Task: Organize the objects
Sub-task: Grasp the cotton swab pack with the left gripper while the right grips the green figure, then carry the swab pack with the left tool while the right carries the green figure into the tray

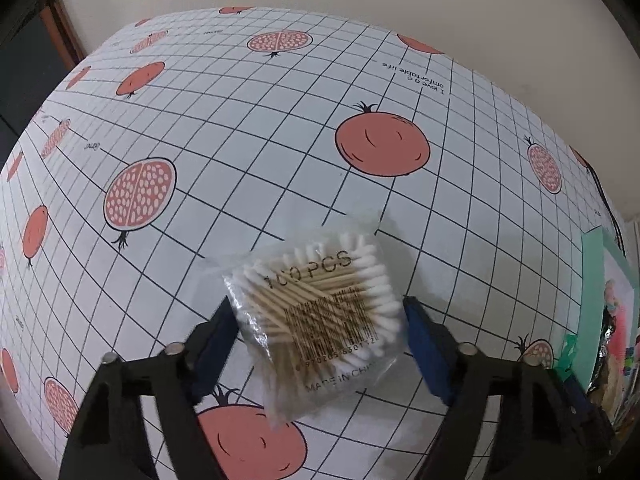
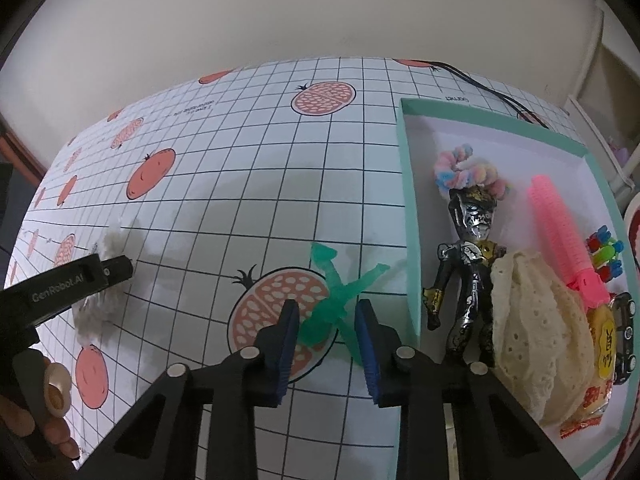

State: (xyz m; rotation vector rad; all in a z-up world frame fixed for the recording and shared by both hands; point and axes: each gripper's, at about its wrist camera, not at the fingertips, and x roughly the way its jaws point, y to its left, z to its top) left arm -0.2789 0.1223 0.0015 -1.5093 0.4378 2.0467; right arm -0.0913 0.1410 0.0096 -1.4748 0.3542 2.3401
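The left gripper (image 1: 320, 316) has its blue pads spread wide on either side of a clear bag of cotton swabs (image 1: 320, 316), and as far as I can see neither pad is actually pressing the bag, so those tongs are apart. The bag sits on the tablecloth (image 1: 248, 128) with the grid and pomegranate print, turned so it looks like a diamond, one corner pointing away from the camera; the wooden sticks inside run roughly left to right with a slight upward tilt to the right, white tips fanned out at both sides. Over on the right wrist view, the right gripper (image 2: 327, 320) is also spread apart, straddling a translucent green toy figure (image 2: 340, 292) lying flat on the cloth. Its long axis goes diagonally, with one end up and left and the other coming down toward the right pad, and another limb crosses it so the whole thing reads like an X. It's just beside the left wall of the teal box (image 2: 406, 216), outside it. Inside the box are a black and silver action figure (image 2: 468, 264), a pastel fuzzy ring (image 2: 464, 168), a pink comb (image 2: 560, 236), a lacy cream cloth (image 2: 528, 328) and a snack packet (image 2: 598, 364).
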